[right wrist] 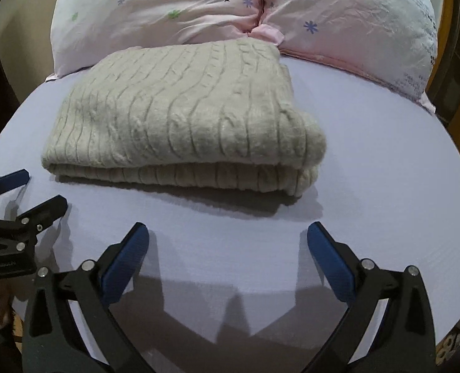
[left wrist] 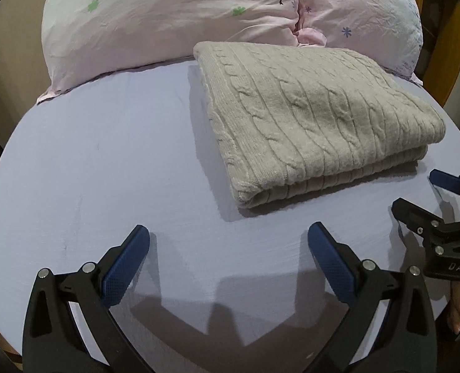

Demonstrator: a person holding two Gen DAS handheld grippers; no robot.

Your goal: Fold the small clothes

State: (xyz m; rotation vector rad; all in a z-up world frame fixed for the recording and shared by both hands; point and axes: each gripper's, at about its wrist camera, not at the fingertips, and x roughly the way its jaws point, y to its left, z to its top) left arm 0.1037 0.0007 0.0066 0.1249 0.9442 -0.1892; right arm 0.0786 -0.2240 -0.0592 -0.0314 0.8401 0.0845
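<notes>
Ahead, the folded sweater (left wrist: 316, 118) lies beyond both wide-spread tongs, left (left wrist: 229, 239) and right (right wrist: 228, 239).

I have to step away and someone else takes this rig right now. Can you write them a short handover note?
Left claw: open, empty, above the lavender sheet near the front edge.
Right claw: open, empty, beside the left one, also above the sheet.
The cream cable-knit garment lies on the sheet ahead of both claws, folded into a neat layered rectangle, its far edge at the pink pillow. Neither claw touches it.
Done: this piece looks fully folded.
Left: no other clothes show in either view. Check for a further piece off camera; otherwise probably nothing remains beyond tidying the right corner.
</notes>
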